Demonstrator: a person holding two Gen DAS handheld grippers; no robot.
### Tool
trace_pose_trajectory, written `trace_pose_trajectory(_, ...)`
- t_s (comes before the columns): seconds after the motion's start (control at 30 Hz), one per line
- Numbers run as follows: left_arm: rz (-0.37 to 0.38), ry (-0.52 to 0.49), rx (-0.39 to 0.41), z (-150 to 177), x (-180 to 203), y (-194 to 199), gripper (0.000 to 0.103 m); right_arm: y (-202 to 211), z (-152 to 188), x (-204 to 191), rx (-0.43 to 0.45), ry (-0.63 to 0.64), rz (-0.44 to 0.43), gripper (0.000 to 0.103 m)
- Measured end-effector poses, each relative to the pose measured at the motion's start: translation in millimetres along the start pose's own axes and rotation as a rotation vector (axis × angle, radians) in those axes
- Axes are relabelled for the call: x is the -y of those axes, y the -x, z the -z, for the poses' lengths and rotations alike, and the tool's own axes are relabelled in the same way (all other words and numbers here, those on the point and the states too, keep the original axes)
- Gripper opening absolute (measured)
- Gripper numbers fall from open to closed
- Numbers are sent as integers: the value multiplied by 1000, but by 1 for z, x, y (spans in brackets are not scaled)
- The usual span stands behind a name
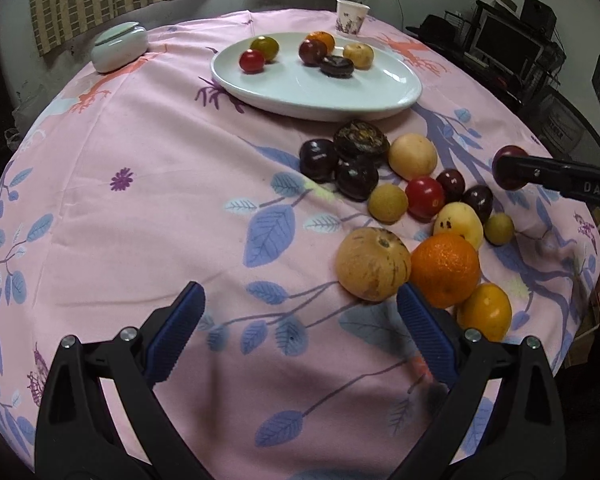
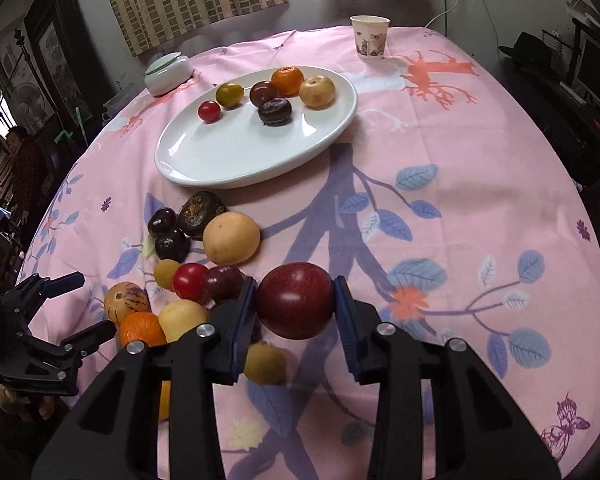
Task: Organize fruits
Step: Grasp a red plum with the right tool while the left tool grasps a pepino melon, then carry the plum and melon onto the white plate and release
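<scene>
A white oval plate (image 1: pixel 320 92) (image 2: pixel 236 152) holds several fruits: a red tomato, a green one, a plum, an orange, a yellow fruit and a dark one. A pile of loose fruits lies on the cloth, with an orange (image 1: pixel 446 270), a striped melon (image 1: pixel 374 264) and a red tomato (image 1: pixel 424 197) (image 2: pixel 190 281). My right gripper (image 2: pixel 295 306) is shut on a dark red plum (image 2: pixel 295 306) (image 1: pixel 510 168), held above the cloth right of the pile. My left gripper (image 1: pixel 300 320) is open and empty, just left of the melon; it also shows in the right wrist view (image 2: pixel 80 304).
A paper cup (image 1: pixel 352 17) (image 2: pixel 370 36) stands at the table's far edge. A pale lidded jar (image 1: pixel 119 46) (image 2: pixel 168 72) sits far left of the plate. A pink floral cloth (image 1: pixel 160 200) covers the round table. Dark furniture stands at the right.
</scene>
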State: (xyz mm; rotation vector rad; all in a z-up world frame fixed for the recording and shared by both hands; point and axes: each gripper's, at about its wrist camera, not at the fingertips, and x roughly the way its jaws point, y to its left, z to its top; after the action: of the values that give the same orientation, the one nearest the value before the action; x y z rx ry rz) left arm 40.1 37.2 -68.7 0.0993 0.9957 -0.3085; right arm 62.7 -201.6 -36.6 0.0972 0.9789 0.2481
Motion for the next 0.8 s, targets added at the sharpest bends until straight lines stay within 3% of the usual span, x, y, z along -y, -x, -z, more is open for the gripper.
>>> trace_pose_trajectory(0.07, -3, -44, -24, 1, 11, -8, 98, 3, 7, 8, -11, -27, -4, 39)
trace_pose_trajectory(0.17, 6, -39, 5, -6, 13, -12, 95, 4, 15, 16, -17, -59, -12, 39)
trace_pose_trajectory(0.23, 80, -7, 0, -14, 10, -20, 73, 3, 17, 18, -20, -69, -21, 39)
trace_pose_trajectory(0.3, 73, -43, 13, -18, 18, -20, 63, 0, 18, 17, -28, -70, -26, 39)
trace_pose_trajectory(0.33, 112, -54, 9, -18, 22, -19, 41, -1, 19, 15, -33, -67, -28, 39)
trace_pose_trajectory(0.43, 91, -84, 8, -13, 31, -17, 42, -9, 22, 10, -59, -50, -28, 39)
trace_pose_trajectory(0.63, 126, -53, 12, -7, 27, -9, 42, -8, 23, 9, -61, -31, 47, 40)
trace_pose_trajectory(0.8, 149, -43, 12, -3, 23, -9, 42, -7, 26, 16, -71, -57, 52, 40)
